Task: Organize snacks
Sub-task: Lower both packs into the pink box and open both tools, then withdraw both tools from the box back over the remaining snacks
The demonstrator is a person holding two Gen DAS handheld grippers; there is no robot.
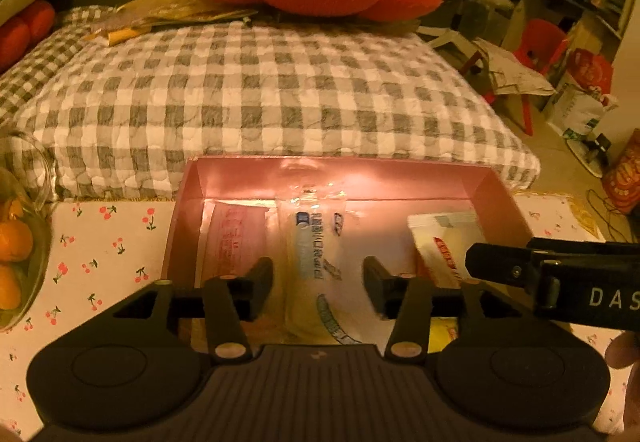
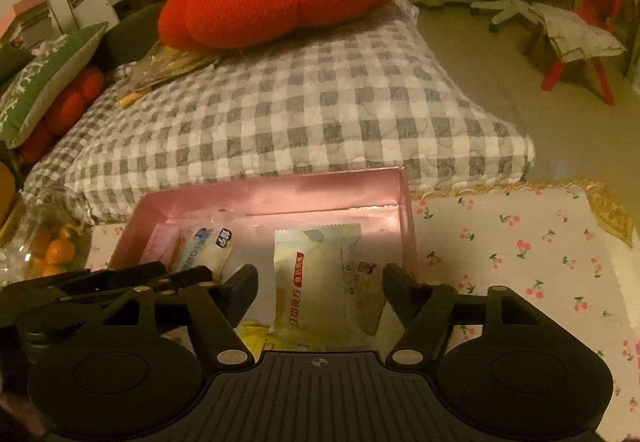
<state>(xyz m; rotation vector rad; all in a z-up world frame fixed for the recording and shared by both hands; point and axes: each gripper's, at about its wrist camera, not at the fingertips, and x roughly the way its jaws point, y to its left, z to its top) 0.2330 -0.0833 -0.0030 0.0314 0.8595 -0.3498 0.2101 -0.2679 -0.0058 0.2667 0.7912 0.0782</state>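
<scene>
Snack packets (image 2: pixel 320 278) lying loose in pink box (image 1: pixel 192 178) just ahead of both parted, empty grippers, left (image 1: pixel 318 282) and right (image 2: pixel 320 290); lift straight out, avoid snagging wrappers.

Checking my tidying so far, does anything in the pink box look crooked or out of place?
Only slightly: the cream snack packet in the pink box lies tilted, overlapping a yellow packet beneath it. Nothing looks spilled or torn.
</scene>
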